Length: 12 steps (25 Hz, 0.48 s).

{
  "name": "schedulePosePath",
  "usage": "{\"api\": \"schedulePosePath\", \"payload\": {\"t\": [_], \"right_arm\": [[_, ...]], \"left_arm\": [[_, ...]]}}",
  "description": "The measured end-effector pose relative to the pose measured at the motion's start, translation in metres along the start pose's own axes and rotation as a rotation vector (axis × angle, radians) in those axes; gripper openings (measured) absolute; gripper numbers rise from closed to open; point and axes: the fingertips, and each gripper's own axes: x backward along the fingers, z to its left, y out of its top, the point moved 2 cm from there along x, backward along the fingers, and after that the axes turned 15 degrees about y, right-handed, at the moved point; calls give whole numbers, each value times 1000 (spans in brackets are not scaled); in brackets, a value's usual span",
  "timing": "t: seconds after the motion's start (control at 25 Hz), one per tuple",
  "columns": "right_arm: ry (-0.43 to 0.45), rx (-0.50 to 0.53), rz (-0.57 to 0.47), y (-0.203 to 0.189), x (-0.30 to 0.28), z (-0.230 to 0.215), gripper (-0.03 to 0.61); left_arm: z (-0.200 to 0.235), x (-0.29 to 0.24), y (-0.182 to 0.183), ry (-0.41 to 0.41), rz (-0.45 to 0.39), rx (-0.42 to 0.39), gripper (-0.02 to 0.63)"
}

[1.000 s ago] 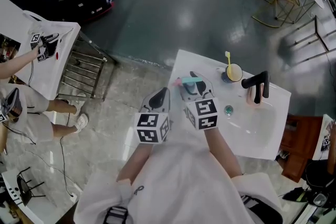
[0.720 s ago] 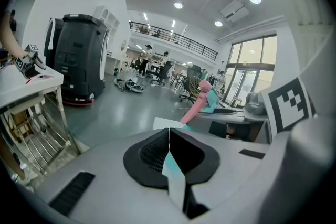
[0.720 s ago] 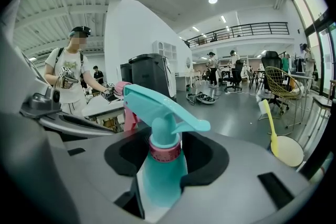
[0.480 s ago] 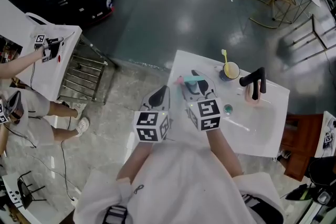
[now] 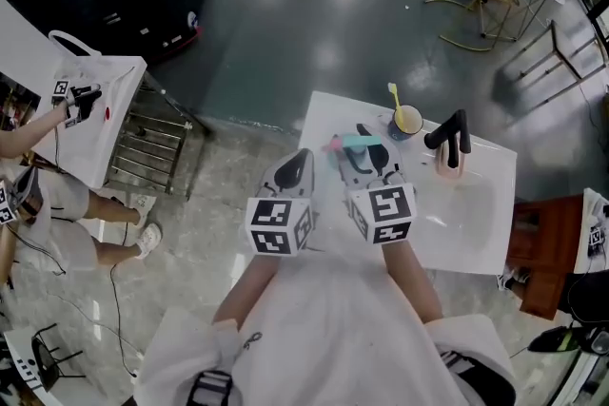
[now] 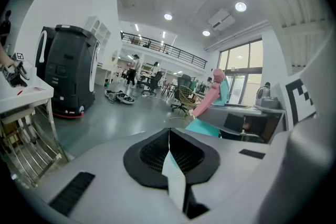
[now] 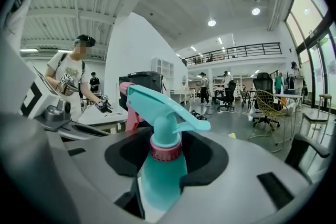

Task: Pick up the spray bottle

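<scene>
Cup (image 5: 407,121) holds brush (image 5: 391,94); right tool (image 5: 365,150) grips spray bottle (image 7: 164,168).

We see that the right hand-held gripper (image 5: 369,157) has lifted the spray bottle (image 5: 356,143) higher above the counter (image 5: 333,121), toward the camera; the left hand-held gripper (image 5: 300,163) rose too.

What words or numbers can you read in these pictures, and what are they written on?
No words or numbers can be read anywhere here.
On the spray bottle: no label showing, just plain teal.
On the left claw and the right claw: only black-and-white square patterns, not letters.
On the black machine: any marks are too small to read.
</scene>
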Motion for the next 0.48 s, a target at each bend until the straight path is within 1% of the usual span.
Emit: {"api": "schedulePosePath", "payload": {"t": [0.24, 0.48], "right_arm": [[-41, 34, -31, 11, 32, 7, 195], [-92, 43, -52, 12, 58, 5, 192]], "left_arm": [[-17, 14, 14, -31, -69, 2, 26], [-30, 22, 20, -48, -111, 2, 26]]}}
